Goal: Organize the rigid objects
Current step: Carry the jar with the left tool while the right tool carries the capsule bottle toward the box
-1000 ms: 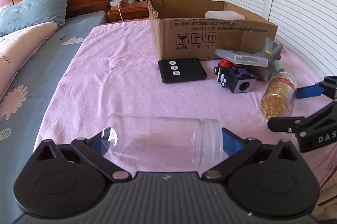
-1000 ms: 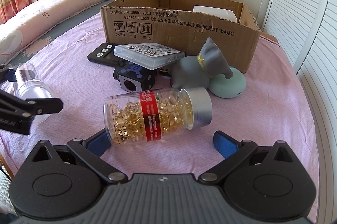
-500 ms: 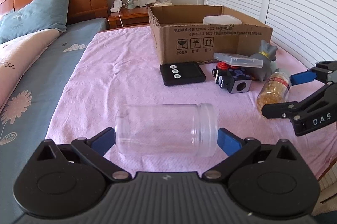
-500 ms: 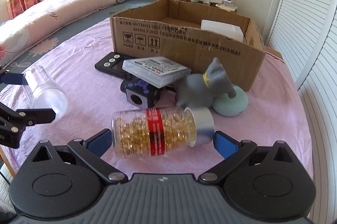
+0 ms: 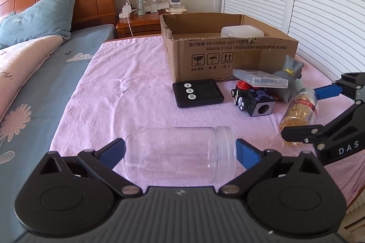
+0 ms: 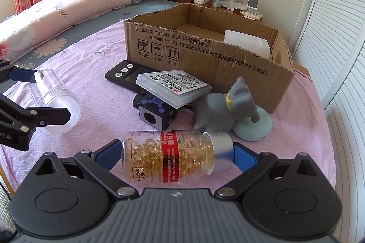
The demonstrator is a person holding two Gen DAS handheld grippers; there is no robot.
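An empty clear jar [image 5: 180, 151] lies sideways between the blue pads [image 5: 247, 154] of my left gripper [image 5: 180, 152], which is shut on its two ends. A bottle of golden capsules [image 6: 168, 156] with a red label and silver cap lies crosswise in my right gripper [image 6: 176, 155], which is shut on it. In the left wrist view the right gripper [image 5: 305, 110] and its capsule bottle [image 5: 301, 110] are at the far right. The left gripper [image 6: 38, 96] holds the clear jar [image 6: 54, 103] at the left of the right wrist view.
An open cardboard box [image 5: 228, 55] with a white container [image 5: 241, 31] inside stands on the pink sheet. In front of it lie a black timer [image 5: 197, 93], a dark cube toy [image 5: 253, 101] under a clear flat case [image 5: 260, 78], a grey cat figure [image 6: 219, 110] and a mint disc [image 6: 253, 126].
Both grippers' pads have closed from a wider gap onto the ends of their containers. Both cameras have risen and tilted, so the box and bed sit lower in view.
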